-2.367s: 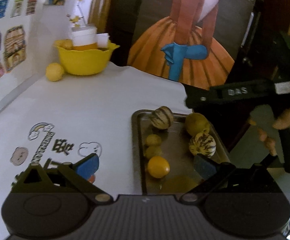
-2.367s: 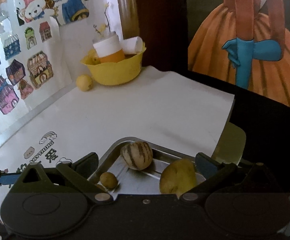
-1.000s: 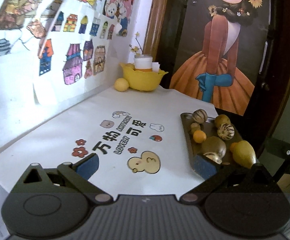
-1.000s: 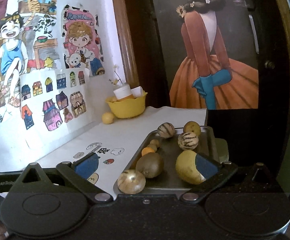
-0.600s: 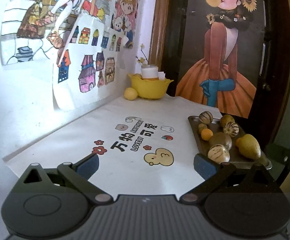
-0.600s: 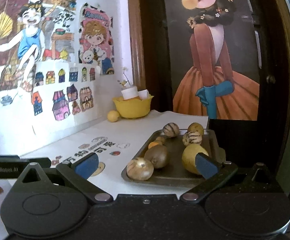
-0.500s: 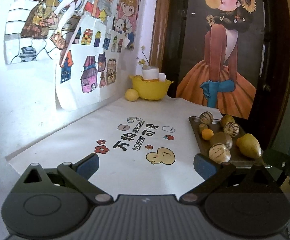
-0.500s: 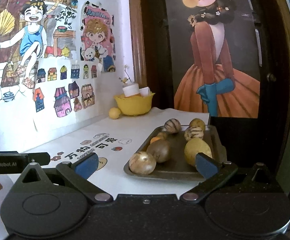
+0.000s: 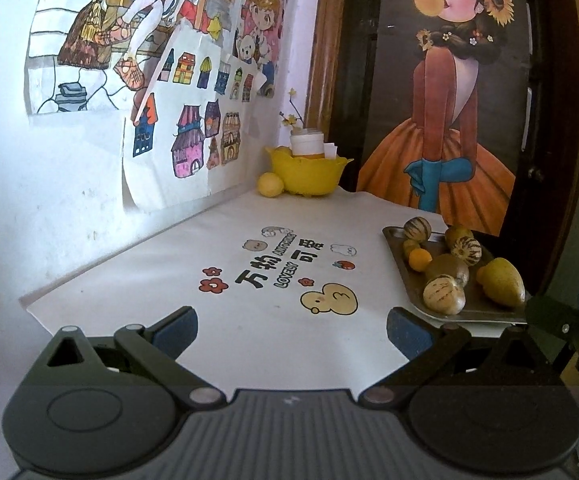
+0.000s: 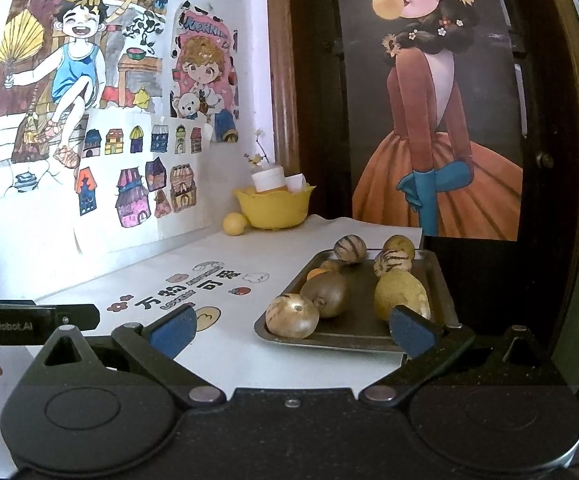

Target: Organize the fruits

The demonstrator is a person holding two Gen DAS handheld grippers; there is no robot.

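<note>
Fruits: all on tray (image 10: 441,280), ahead-right of your left hand-held gripper (image 9: 291,324), wide and empty. Right hand-held gripper (image 10: 291,326) likewise. Sorting appears finished; nothing left loose.

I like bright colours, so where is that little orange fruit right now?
The small orange fruit lies on the metal tray at the table's right edge, along the tray's left side, between a small greenish fruit behind and the brown fruit.
</note>
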